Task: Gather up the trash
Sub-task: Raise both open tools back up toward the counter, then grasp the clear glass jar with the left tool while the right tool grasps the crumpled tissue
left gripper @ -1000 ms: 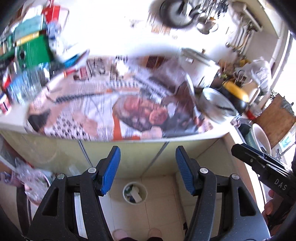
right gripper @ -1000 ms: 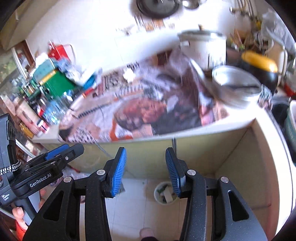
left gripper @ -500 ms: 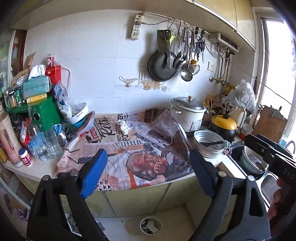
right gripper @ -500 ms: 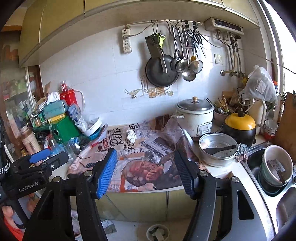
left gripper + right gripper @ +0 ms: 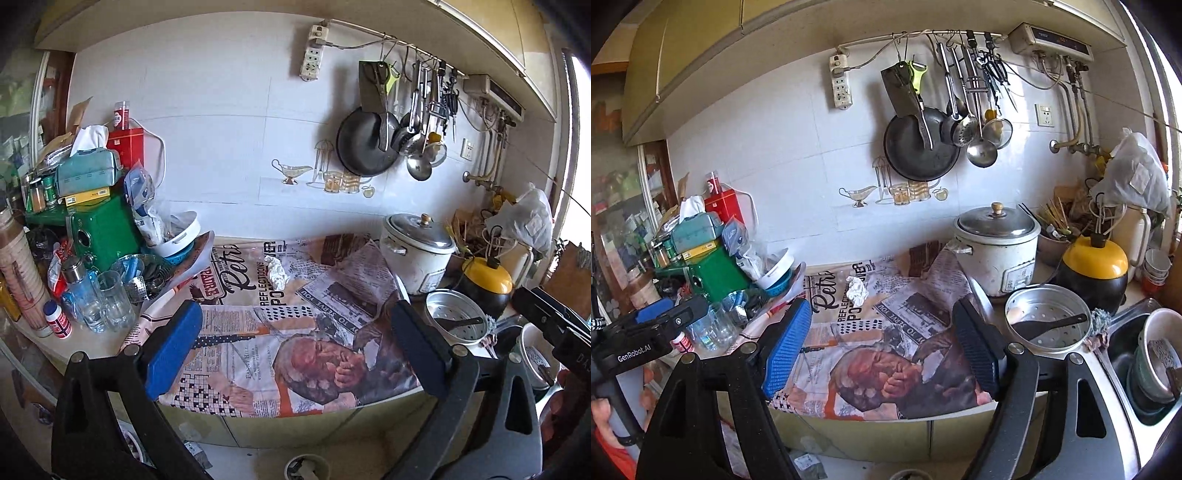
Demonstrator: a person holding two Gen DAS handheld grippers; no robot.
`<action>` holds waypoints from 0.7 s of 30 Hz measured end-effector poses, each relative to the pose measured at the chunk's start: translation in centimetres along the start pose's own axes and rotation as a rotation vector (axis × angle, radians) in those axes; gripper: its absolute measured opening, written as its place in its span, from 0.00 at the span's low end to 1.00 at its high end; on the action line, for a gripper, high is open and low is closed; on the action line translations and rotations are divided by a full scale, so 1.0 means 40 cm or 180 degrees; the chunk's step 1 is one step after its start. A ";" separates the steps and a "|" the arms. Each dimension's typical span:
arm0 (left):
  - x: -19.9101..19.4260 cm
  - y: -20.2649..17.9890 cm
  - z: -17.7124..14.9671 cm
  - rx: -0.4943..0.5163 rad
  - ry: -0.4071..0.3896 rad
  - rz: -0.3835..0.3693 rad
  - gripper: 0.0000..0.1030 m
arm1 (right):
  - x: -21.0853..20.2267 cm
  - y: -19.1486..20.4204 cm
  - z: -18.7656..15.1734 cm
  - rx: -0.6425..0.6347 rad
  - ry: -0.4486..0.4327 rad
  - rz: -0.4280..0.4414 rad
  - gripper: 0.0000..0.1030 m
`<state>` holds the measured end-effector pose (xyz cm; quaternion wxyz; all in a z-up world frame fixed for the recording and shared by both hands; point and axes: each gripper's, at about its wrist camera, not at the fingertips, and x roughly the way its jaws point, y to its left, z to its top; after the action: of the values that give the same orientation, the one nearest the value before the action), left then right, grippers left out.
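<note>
The kitchen counter (image 5: 88, 341) is wearing a newspaper-print cloth (image 5: 258, 332), with a crumpled white tissue (image 5: 276, 271) sitting on it near the wall

The left gripper (image 5: 295, 345) fills the lower frame of its own view, jaws just opened wide, nothing between them. The right gripper (image 5: 882, 347) sits likewise in its view, jaws also just opening, empty. Each shows at the other view's edge, hand-held.
</note>
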<state>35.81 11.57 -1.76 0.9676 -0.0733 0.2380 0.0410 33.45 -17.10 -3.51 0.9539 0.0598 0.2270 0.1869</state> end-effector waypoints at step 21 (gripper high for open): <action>0.394 -0.019 0.169 -0.0211 0.0174 0.0676 0.99 | 0.432 -0.111 0.175 -0.0367 0.0403 0.0937 0.74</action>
<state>52.87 12.60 -3.10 0.9480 -0.0806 0.2693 0.1491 52.41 -14.77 -5.27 0.9019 0.0256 0.2643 0.3408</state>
